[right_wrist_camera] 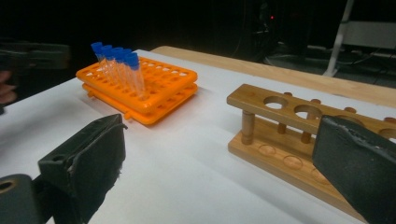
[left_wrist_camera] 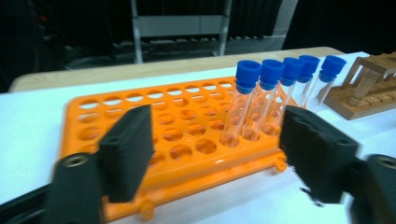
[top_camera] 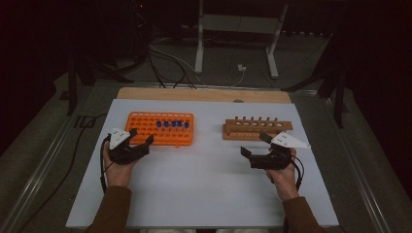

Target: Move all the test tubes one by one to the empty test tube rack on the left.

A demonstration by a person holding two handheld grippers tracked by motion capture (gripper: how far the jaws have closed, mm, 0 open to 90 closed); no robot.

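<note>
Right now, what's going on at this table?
A person sits at a white table holding a gripper in each hand. The left gripper hovers at the near edge of an orange tube rack, fingers apart with nothing between them. Five blue-capped tubes stand in a row in that rack. The right gripper is open and empty too, just in front of a wooden rack, whose holes look empty. No tube is held.
</note>
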